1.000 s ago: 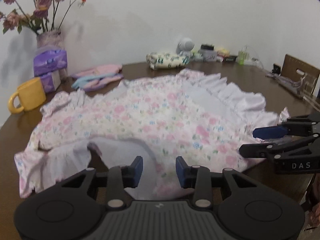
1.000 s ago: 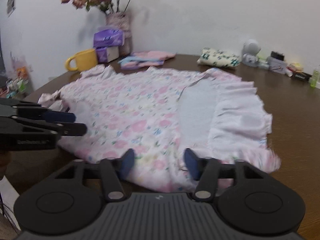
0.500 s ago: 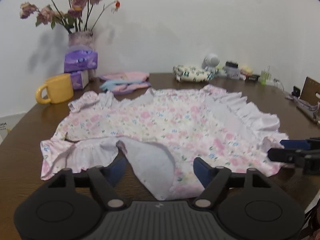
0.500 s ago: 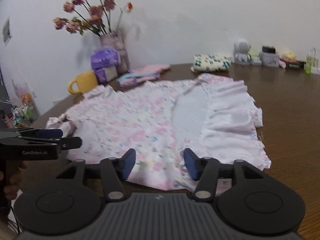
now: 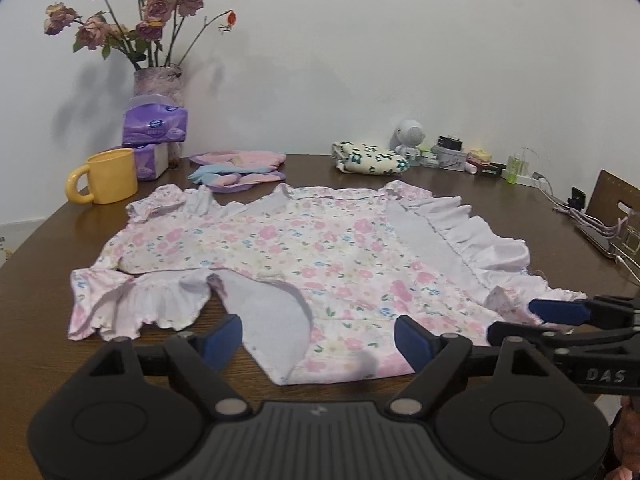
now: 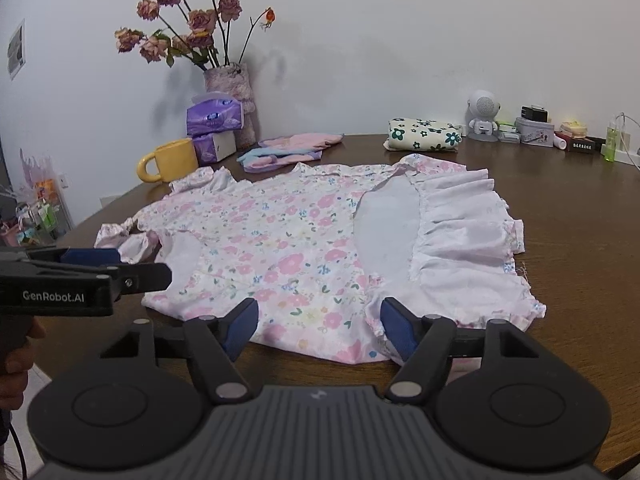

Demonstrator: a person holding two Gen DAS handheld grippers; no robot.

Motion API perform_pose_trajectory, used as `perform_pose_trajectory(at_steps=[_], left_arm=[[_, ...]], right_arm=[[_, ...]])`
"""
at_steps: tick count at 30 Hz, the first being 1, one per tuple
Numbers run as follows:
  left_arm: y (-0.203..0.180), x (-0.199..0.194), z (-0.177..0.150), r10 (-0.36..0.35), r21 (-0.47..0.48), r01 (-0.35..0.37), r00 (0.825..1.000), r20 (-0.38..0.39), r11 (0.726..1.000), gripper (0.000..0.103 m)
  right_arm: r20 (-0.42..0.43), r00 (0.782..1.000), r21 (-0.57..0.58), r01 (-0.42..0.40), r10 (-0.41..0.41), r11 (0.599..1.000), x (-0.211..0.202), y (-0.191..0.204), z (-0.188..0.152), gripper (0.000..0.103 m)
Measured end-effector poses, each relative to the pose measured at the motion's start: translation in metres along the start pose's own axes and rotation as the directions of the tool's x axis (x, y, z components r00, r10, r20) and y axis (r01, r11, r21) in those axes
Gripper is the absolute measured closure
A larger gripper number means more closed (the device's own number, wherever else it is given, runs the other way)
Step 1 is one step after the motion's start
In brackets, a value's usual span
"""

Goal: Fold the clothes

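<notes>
- You're between folds, I think. The floral dress (image 5: 304,248) lies flat on the brown table (image 5: 500,208), near edge close to you, and nothing's holding it.
- Your left gripper (image 5: 318,334) has just been opening – its blue pads are wide apart over the near hem, with cloth showing between them but not pinched.
- Your right gripper (image 6: 320,322) has been opening too; pads apart, no grip on the hem below.
- Next move, my guess: pick 2 spots on one side, maybe the white ruffle (image 6: 460,224), pinch both and bring it over the middle. Keep both hands even so it doesn't bunch.
- Table's busy at the back: yellow mug (image 5: 108,176), purple tissue packs (image 5: 154,126), vase of dried roses (image 5: 158,82), a folded floral cloth (image 6: 424,135), small robot toy (image 6: 483,116) etc.
- White wall behind – plain room.
</notes>
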State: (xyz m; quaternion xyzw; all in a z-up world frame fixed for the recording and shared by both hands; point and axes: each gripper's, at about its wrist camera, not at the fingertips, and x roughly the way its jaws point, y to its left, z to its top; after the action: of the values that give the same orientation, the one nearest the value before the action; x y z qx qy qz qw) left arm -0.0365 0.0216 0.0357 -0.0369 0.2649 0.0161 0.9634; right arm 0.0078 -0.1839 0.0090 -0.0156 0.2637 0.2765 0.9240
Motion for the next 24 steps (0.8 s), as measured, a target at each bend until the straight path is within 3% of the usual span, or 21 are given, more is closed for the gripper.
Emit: perform_pose_trajectory(at_steps=[4,8,14,20,24], left_arm=[[-0.005,0.008,-0.001,-0.029,0.016,0.029,1.000,-0.010,0.999,0.047],[-0.004,0.021,-0.006,-0.050,0.010,0.051,0.997,-0.065,0.999,0.065],[-0.001,0.030,-0.012,-0.024,0.006,0.025,0.996,-0.088,1.000,0.067],[0.000,0.026,-0.009,-0.010,-0.004,0.010,0.997,-0.079,1.000,0.066],[-0.012,0.016,0.000,-0.024,0.057,0.026,0.999,-0.031,0.998,0.063]], right_arm=[[-0.007,1.000,0.022,0.020,-0.020,1.000,0.002,-0.007,-0.005,0.049],[0.002,0.998,0.057,0.060,-0.060,0.997,0.000,-0.025,-0.008,0.052],[0.006,0.993,0.090,0.118,-0.119,0.989,-0.001,-0.054,-0.011,0.056],[0.011,0.994,0.129,0.108,-0.110,0.986,-0.006,-0.082,-0.004,0.060],[-0.004,0.997,-0.010,0.082,-0.082,0.997,-0.023,-0.083,0.005,0.056]])
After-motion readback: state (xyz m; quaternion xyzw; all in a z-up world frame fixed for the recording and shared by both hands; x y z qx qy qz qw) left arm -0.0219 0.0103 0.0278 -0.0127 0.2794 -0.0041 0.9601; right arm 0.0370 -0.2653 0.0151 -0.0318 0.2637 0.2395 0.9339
